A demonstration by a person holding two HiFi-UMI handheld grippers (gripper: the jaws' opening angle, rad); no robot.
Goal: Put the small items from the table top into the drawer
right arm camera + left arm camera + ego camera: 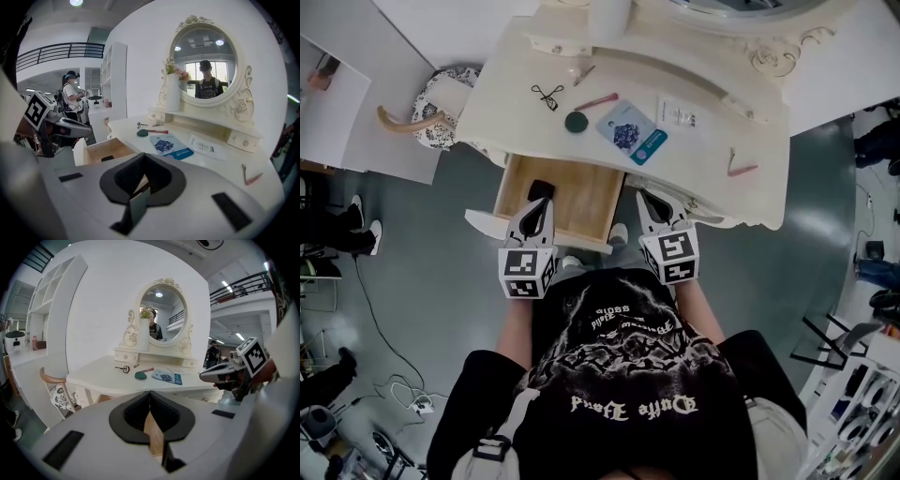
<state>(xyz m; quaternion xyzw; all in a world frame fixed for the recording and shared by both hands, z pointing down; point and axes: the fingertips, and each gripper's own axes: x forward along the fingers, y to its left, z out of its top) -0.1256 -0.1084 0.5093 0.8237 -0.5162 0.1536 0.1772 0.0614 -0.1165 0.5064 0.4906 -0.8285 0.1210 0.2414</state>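
Small items lie on the cream dressing table (712, 187): a black eyelash curler (547, 95), a green round brush (576, 121) with a pink handle, a blue packet (631, 132), a white packet (677, 112) and a pink tool (739, 167) at the right. The wooden drawer (581, 202) below the top stands pulled out, with a black item (542, 188) in its left part. My left gripper (541, 206) hovers over the drawer's front left, shut and empty. My right gripper (654, 202) is beside the drawer's right edge, also shut with nothing in it.
A chair with a patterned cushion (441, 112) stands left of the table. An oval mirror (206, 70) and a white vase (172, 91) rise at the back of the table. Other people stand in the background, and cables (403, 394) lie on the floor at the left.
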